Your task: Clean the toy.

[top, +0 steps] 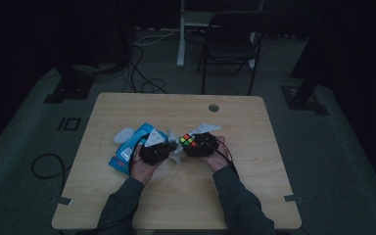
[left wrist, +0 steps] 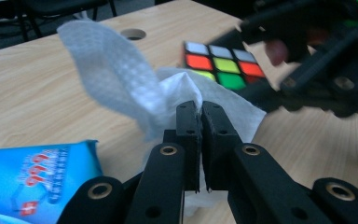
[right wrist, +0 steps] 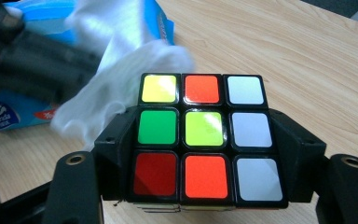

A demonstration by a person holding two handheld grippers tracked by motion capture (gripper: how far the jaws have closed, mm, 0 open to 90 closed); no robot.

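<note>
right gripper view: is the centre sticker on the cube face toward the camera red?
No. On the Rubik's cube clamped in the right gripper, the centre sticker of that face is yellow-green, with green left of it and white right.

Tissue pack (top: 127, 152) beside left tool (top: 169, 147).

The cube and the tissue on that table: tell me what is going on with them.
A person at a wooden table works with two handheld grippers. The right gripper is shut on a colour cube, clamping it by two opposite sides. The left gripper is shut on a white tissue and holds it close beside the cube. A blue tissue pack lies on the table at the left.
</note>
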